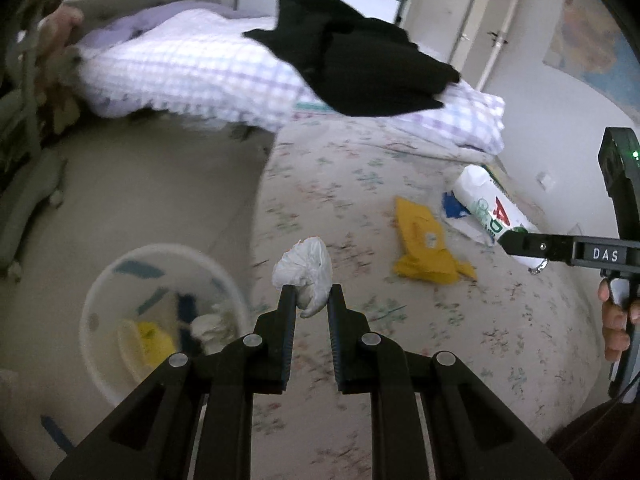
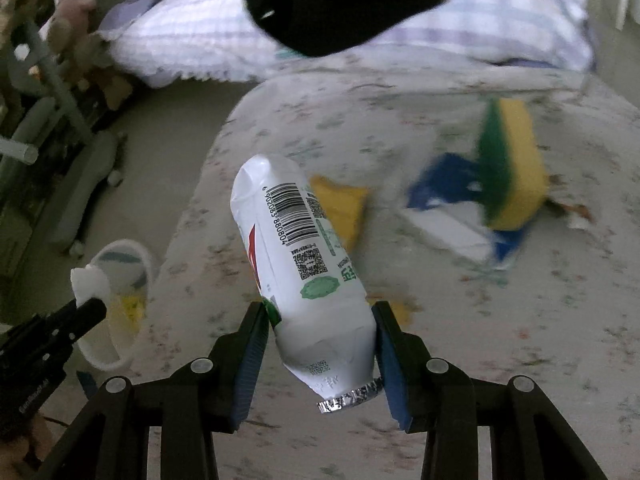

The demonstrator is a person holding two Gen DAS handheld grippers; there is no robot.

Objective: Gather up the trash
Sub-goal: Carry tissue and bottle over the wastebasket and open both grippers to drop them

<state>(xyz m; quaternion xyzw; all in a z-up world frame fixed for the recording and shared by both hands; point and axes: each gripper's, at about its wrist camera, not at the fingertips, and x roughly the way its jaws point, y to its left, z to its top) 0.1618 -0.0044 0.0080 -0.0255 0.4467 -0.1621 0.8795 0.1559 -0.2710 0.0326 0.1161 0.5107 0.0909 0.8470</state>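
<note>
My left gripper [image 1: 312, 294] is shut on a crumpled white tissue [image 1: 306, 270], held over the bed's left edge, just right of the white trash bin [image 1: 100, 280] on the floor. The bin holds yellow, blue and white scraps. My right gripper [image 2: 320, 314] is shut on a white plastic bottle [image 2: 304, 256] with a barcode and foil-rimmed mouth, held above the bed. The bottle also shows in the left wrist view [image 1: 492, 208]. A yellow wrapper [image 1: 424, 240], a blue-and-white wrapper [image 2: 448, 208] and a yellow-green sponge [image 2: 512, 164] lie on the floral bed sheet [image 1: 360, 352].
A checked quilt [image 1: 192, 68] with a black garment [image 1: 360, 64] on it lies at the bed's far end. A grey chair base [image 1: 28, 208] and clutter stand on the floor at left. A wall and door are at the right.
</note>
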